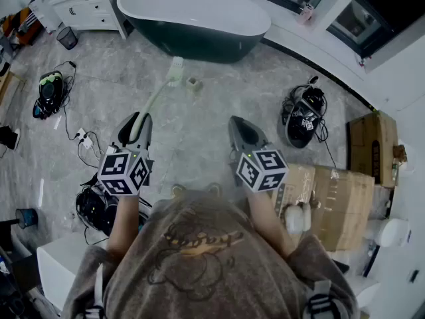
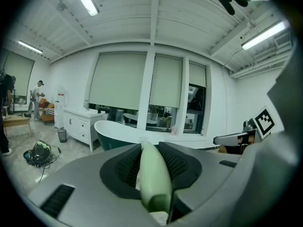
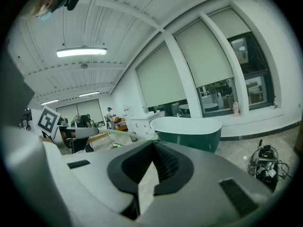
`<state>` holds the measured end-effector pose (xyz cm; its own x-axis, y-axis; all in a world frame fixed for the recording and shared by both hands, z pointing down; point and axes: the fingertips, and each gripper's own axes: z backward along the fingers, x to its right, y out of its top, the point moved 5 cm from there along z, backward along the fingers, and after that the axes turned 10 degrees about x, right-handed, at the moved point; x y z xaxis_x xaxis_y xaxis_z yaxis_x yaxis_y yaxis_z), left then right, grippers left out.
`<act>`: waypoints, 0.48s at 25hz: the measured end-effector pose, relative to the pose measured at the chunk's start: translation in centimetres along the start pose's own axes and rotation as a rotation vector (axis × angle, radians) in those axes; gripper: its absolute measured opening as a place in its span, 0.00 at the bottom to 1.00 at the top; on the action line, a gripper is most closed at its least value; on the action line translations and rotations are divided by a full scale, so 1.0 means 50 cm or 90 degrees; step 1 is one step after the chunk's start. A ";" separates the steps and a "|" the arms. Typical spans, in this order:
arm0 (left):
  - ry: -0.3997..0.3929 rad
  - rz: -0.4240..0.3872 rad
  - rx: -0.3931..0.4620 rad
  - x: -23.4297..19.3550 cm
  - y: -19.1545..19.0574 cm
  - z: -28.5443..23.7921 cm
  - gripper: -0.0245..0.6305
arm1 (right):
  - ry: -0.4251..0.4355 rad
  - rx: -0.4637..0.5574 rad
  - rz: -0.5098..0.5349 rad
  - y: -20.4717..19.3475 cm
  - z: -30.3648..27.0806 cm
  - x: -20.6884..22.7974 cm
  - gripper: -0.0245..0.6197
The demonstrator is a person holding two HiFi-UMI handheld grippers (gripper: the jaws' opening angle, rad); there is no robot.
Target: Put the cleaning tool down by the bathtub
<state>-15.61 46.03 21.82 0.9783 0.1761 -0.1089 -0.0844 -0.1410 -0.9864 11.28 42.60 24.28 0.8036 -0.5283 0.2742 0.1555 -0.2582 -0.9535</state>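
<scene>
Cleaning tool [image 1: 158,95] aimed at the far oval bathtub [image 1: 199,42]
The left gripper [image 1: 135,126] clamps ribbed black pads on the tool's smooth, curved pale-green handle (blocky white head short of the glossy tub); the right gripper's [image 1: 240,130] jaws are together, empty.

The floor [image 1: 199,131] bears a tub [image 1: 199,18] beyond the tool [image 1: 157,98], a small object [image 1: 193,82] by its head, and cabled gear [image 1: 50,93] to its left.

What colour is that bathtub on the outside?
Dark green bathtub, white inside; clearest in the right gripper view.
</scene>
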 end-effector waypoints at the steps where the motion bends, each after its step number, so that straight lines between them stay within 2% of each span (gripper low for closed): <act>1: -0.001 0.002 0.000 -0.002 -0.002 0.000 0.22 | -0.001 -0.001 0.002 -0.002 -0.001 -0.004 0.03; 12: -0.018 0.009 0.000 -0.032 -0.023 0.008 0.22 | 0.014 0.014 -0.008 -0.016 -0.016 -0.049 0.04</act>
<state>-17.17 46.27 23.09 0.9713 0.2016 -0.1263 -0.0981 -0.1440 -0.9847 8.73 43.46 24.47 0.7884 -0.5434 0.2884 0.1782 -0.2469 -0.9525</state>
